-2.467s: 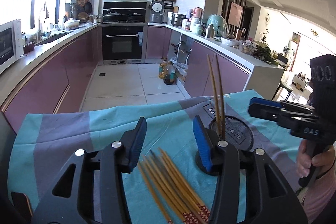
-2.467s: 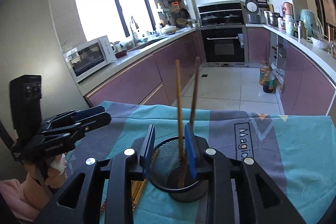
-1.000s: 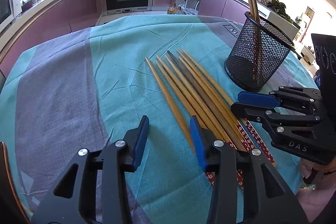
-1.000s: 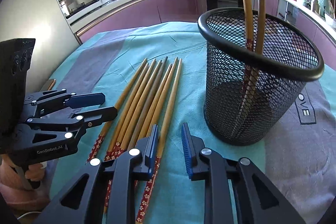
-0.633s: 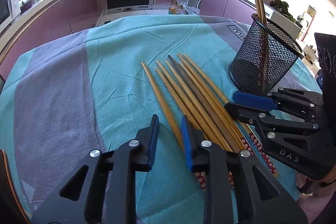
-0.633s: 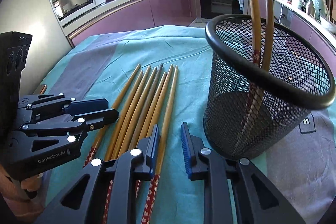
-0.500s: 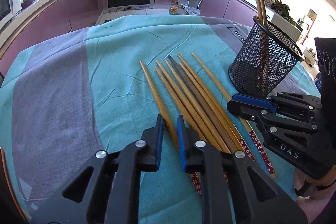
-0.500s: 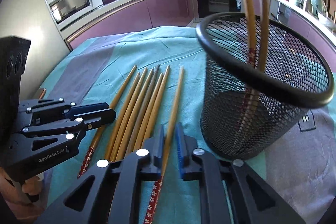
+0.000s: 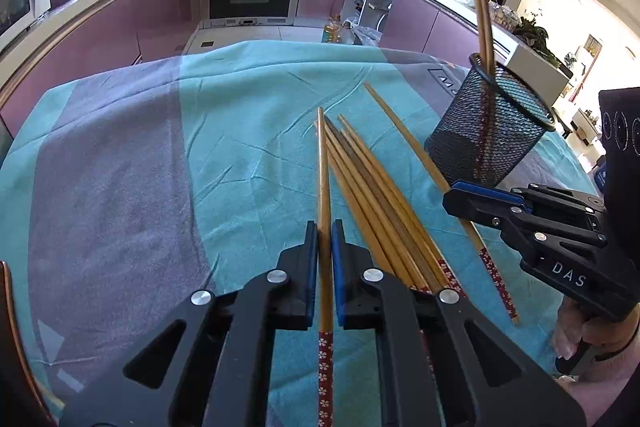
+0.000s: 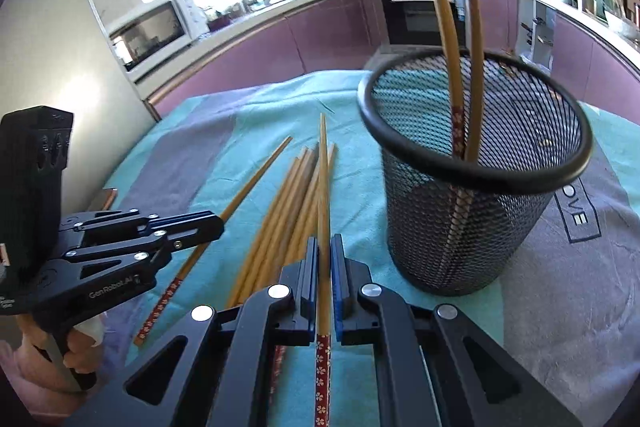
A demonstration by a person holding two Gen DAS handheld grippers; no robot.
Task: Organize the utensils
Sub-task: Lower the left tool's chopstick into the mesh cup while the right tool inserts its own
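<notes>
Left wrist: left gripper (image 9: 325, 239) angled down, fingers clamping chopstick (image 9: 322, 163); right gripper (image 10: 324, 255) likewise, clamping another chopstick (image 10: 322, 179).

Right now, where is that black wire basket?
The mesh basket stands upright on the teal cloth, right of the loose chopsticks in the right wrist view, with two chopsticks already standing in it.

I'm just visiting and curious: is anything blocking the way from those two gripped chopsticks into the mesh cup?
Nothing visible does. Each gripper, left and right, is shut on one chopstick. The mesh cup stands open-topped beside the pile, holding two chopsticks leaning together, with room around them.
</notes>
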